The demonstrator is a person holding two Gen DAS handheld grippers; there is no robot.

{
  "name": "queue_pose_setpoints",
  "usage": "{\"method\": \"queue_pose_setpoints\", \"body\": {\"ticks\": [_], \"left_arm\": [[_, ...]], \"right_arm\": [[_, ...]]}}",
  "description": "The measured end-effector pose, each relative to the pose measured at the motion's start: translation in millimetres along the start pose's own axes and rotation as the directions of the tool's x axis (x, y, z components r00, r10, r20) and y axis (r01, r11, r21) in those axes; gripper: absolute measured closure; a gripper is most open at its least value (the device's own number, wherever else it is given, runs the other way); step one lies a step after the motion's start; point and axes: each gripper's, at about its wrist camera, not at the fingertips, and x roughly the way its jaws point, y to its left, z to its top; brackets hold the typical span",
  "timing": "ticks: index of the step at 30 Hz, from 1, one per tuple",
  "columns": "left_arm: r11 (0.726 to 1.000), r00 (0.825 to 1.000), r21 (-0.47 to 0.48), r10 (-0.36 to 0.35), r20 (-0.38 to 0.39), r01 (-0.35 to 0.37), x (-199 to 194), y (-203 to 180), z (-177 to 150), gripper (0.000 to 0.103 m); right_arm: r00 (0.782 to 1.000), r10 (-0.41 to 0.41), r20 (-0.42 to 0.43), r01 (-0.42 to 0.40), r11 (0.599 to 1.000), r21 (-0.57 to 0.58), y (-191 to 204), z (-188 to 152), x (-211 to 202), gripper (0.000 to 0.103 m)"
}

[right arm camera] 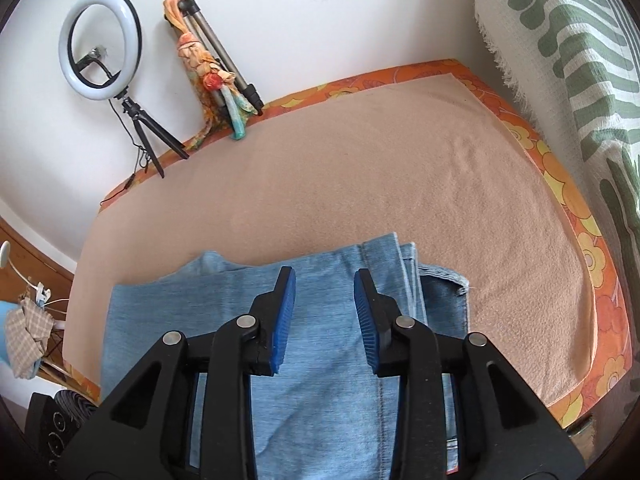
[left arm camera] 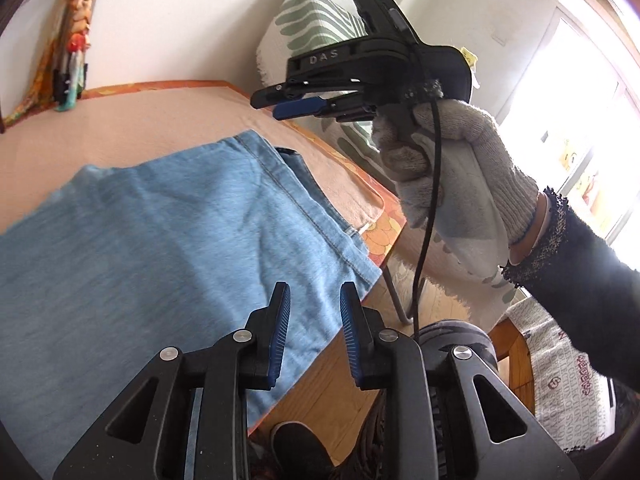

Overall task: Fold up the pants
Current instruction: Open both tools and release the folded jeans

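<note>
One folded pair of jeans (right arm camera: 320, 320) lies at the desk's (right arm camera: 360, 180) near edge, far half bare; two claws, left (left arm camera: 314, 320) and right (right arm camera: 325, 308), hover partly open, empty.

Bright daylight from blown-out white window (left arm camera: 580, 120) at right; soft shadows; heavy fisheye bending, dark vignetted corners; slight motion blur.

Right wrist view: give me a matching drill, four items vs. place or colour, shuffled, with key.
Items:
1. ring light
2. jeans
3. blanket
4. leaf-print throw

Descriptions:
A. peach, covering the table top
B. green and white, at the right edge
C. on a small tripod by the wall, far left
D. light blue, folded, lying below the open right gripper

Pairs: 1-C, 2-D, 3-A, 4-B
</note>
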Motion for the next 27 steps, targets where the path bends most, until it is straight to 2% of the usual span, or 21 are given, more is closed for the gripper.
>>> {"method": "queue_pose_setpoints", "body": {"ticks": [1, 3, 6, 9, 11, 13, 15, 19, 22, 27], "left_arm": [[1.0, 1.0, -0.001, 0.023, 0.016, -0.023, -10, 2, -4, 0.07], [0.998, 0.997, -0.027, 0.058, 0.046, -0.057, -32, 11, -13, 0.065], [0.99, 0.991, -0.091, 0.117, 0.069, -0.11, -61, 34, -20, 0.065], [0.969, 0.975, -0.156, 0.206, 0.083, -0.192, -85, 53, -35, 0.065], [0.948, 0.96, -0.201, 0.268, 0.087, -0.246, -101, 70, -48, 0.065], [0.92, 0.937, -0.235, 0.34, 0.084, -0.313, -114, 87, -59, 0.065], [0.885, 0.911, -0.276, 0.407, 0.066, -0.375, -125, 103, -70, 0.065], [0.816, 0.87, -0.356, 0.493, 0.017, -0.455, -139, 131, -96, 0.065], [0.787, 0.856, -0.385, 0.517, -0.012, -0.481, -145, 143, -113, 0.065], [0.766, 0.84, -0.387, 0.54, -0.043, -0.513, -146, 147, -129, 0.065]], "right_arm": [[1.0, 0.015, 0.005, -0.014, 1.0, -0.011, 9, -1, -1, 0.07], [0.999, 0.04, 0.008, -0.04, 0.998, -0.042, 29, -4, -2, 0.07], [0.997, 0.078, 0.008, -0.077, 0.992, -0.103, 62, -9, 1, 0.07], [0.992, 0.123, 0.001, -0.121, 0.98, -0.16, 96, -13, 6, 0.07], [0.988, 0.155, -0.014, -0.155, 0.97, -0.19, 117, -16, 10, 0.07], [0.982, 0.185, -0.034, -0.188, 0.959, -0.211, 137, -19, 17, 0.069], [0.975, 0.212, -0.072, -0.223, 0.947, -0.231, 156, -24, 26, 0.069], [0.96, 0.233, -0.153, -0.269, 0.918, -0.29, 196, -40, 46, 0.069], [0.943, 0.251, -0.216, -0.312, 0.893, -0.325, 226, -53, 63, 0.069], [0.907, 0.271, -0.321, -0.38, 0.855, -0.352, 274, -71, 94, 0.069]]}}
